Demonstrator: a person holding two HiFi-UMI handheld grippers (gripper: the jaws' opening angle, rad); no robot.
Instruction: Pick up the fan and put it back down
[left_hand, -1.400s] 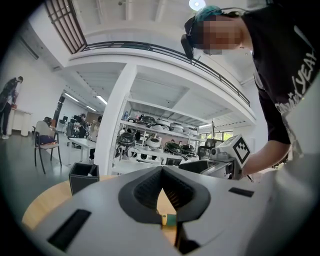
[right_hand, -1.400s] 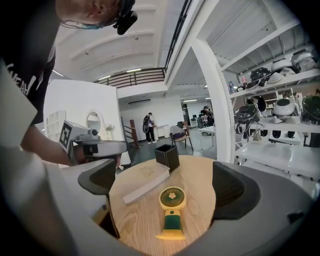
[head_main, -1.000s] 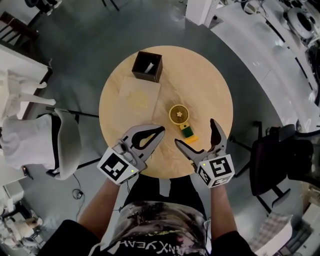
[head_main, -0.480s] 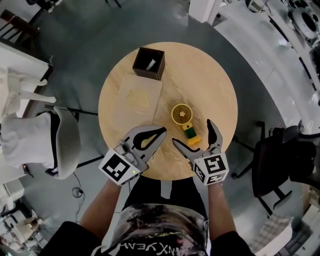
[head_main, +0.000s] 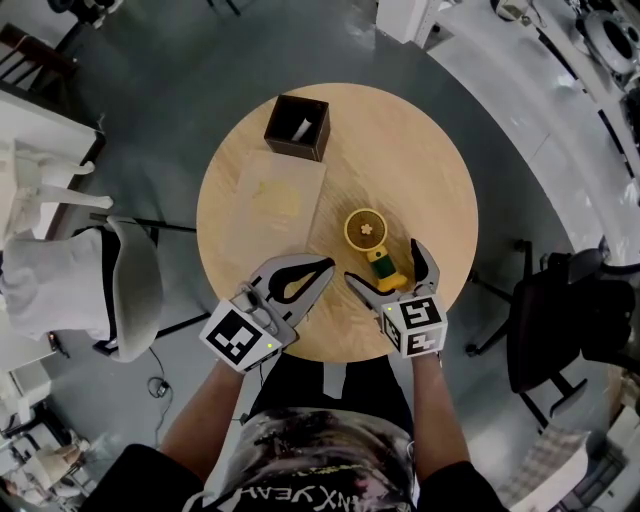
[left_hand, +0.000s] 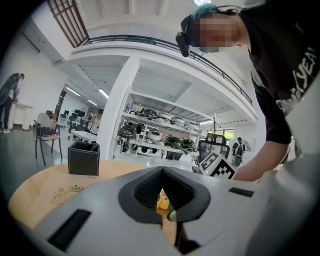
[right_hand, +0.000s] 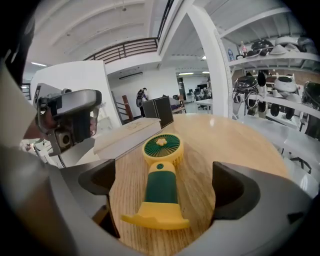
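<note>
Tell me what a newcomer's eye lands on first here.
The yellow-and-green fan lies flat on the round table, its base between the open jaws of the right tool. The left tool is shut beside it. A black box stands at the far edge.

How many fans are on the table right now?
1. The fan lies flat on the round table, its yellow base between the right gripper's open jaws. Nothing on the table looks able to hide another.

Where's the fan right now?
Lying flat on the round table, right of centre in the head view: the fan sits between the open jaws of the right gripper, base toward the person, with the flat pale box to its left.
</note>
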